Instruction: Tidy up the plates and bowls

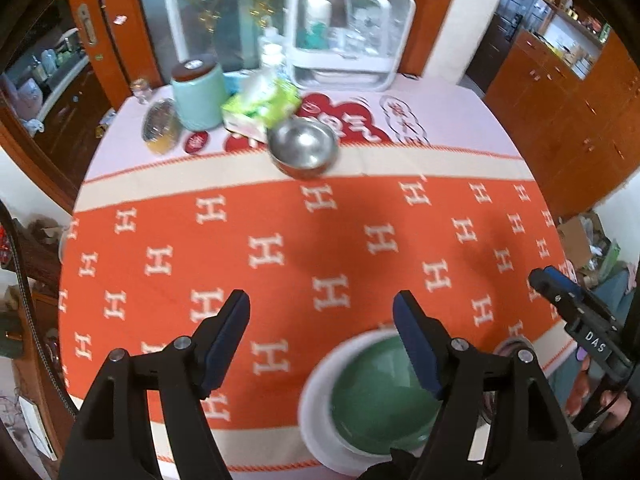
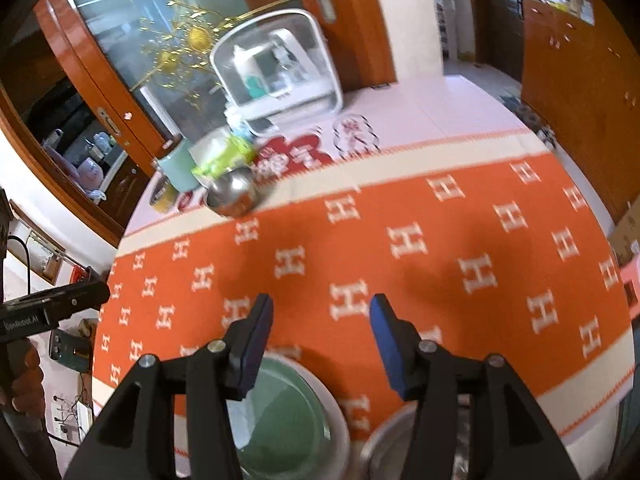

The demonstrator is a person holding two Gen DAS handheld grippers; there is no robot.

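A green bowl (image 1: 372, 396) rests in a white plate (image 1: 316, 412) at the near edge of the orange tablecloth; the right wrist view shows the same green bowl (image 2: 280, 412) inside the white plate (image 2: 340, 420). A steel bowl (image 1: 303, 148) stands farther back on the cloth, also visible as the steel bowl (image 2: 234, 192). My left gripper (image 1: 322, 312) hangs open above the cloth, nothing between its fingers. My right gripper (image 2: 320, 316) is open too, empty, above the green bowl. A grey metal rim (image 2: 384, 444) shows at the bottom, partly hidden.
At the back stand a mint canister (image 1: 196, 94), a green tissue pack (image 1: 260, 108), a round tin (image 1: 160, 126) and a white organiser box (image 1: 348, 32). Wooden cabinets (image 1: 568, 92) line the right. The table edge runs close below the plate.
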